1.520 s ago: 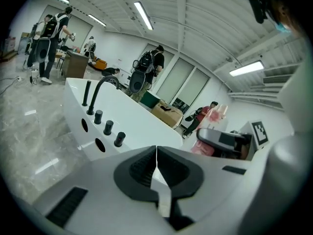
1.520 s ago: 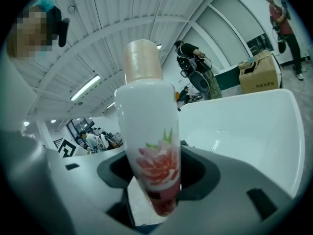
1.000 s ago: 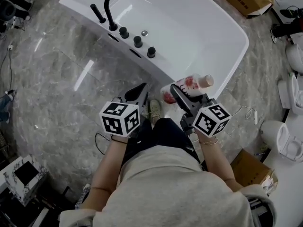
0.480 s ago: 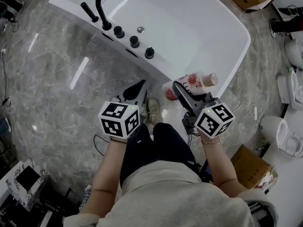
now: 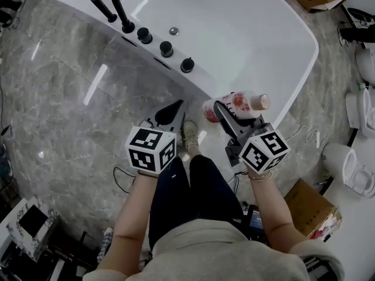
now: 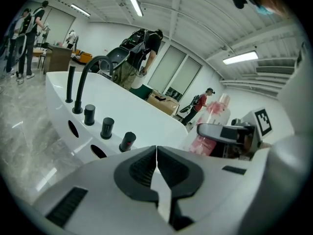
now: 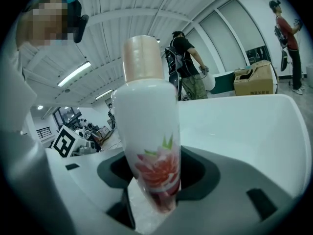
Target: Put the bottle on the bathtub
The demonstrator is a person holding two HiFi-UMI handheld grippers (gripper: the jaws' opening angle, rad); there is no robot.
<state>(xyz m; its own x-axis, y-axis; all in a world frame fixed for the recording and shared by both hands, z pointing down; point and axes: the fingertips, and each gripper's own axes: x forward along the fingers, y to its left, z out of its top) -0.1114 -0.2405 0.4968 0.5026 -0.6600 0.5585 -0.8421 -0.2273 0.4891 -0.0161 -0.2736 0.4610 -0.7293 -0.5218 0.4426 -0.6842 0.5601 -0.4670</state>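
The grey shiny stone floor (image 5: 64, 116) fills the left side of the head view. Next comes the left gripper (image 6: 156, 153). Its two jaws are pressed together with nothing between them, so this claw is closed and empty. It hangs over the floor, just in front of the big white shiny bathtub (image 5: 246, 28).

On the tub's flat near edge stand a tall bent black tap (image 5: 120, 7) and three round black knobs (image 5: 166, 48). That edge looks like the widest flat place, I think.

Further right is the white plastic bottle with a red flower picture and a peach cap (image 7: 146, 126). The right gripper (image 5: 229, 115) is gripping it down low, near its bottom, with the cap pointing away from the claw. The bottle is up in the air, tipped over on a slant, close to the tub's near right corner. It does not sit on the tub yet.

To do this step well, I think the person should first turn the bottle so its bottom faces down. Then bring it slowly onto a flat bit of the edge. The edge looks smooth and may be slippery, and the bottle is tall, so it could fall over. The claw should let go only when the bottom sits flat. The empty left claw should stay clear of the knobs.
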